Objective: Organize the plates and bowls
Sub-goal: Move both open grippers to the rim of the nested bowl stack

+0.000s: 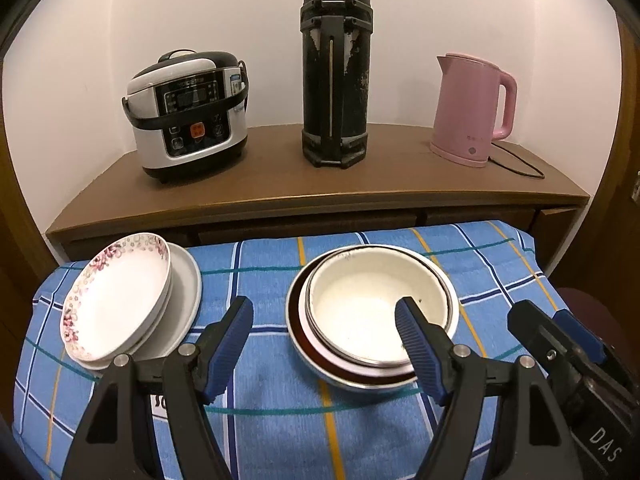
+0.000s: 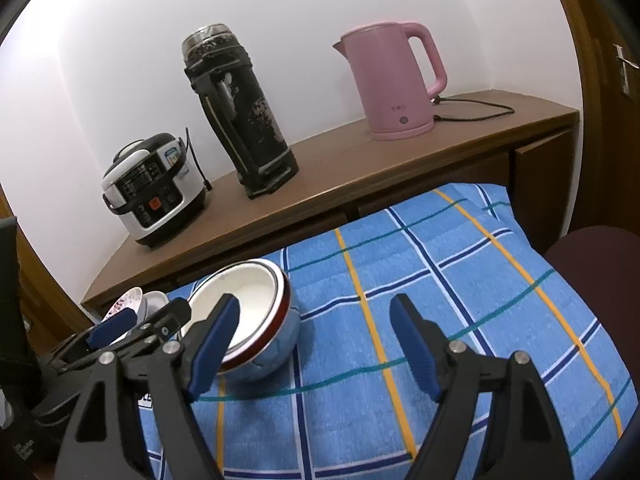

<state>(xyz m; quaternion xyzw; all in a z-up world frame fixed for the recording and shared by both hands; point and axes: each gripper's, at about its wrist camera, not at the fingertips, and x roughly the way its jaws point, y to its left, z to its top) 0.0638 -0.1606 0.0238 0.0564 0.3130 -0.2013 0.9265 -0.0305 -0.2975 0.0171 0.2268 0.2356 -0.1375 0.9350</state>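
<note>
A stack of plates [image 1: 116, 300], the top one with a floral rim, lies tilted at the left of the blue checked cloth [image 1: 260, 264]. Several nested bowls [image 1: 372, 312] sit mid-cloth: a cream one inside, a dark-red-rimmed one outside. My left gripper [image 1: 324, 320] is open; its right finger stands in front of the bowls' near rim and its left finger over bare cloth. My right gripper [image 2: 316, 308] is open just right of the bowls [image 2: 248, 312], over cloth, pads touching nothing. Each gripper shows in the other's view: the right gripper [image 1: 544, 316], the left gripper [image 2: 148, 316].
Behind the cloth runs a brown sideboard [image 1: 280, 184] with a rice cooker [image 1: 188, 116], a tall black flask [image 1: 336, 80] and a pink kettle [image 1: 472, 112] with its cord. A dark red seat [image 2: 592, 256] stands at the cloth's right edge.
</note>
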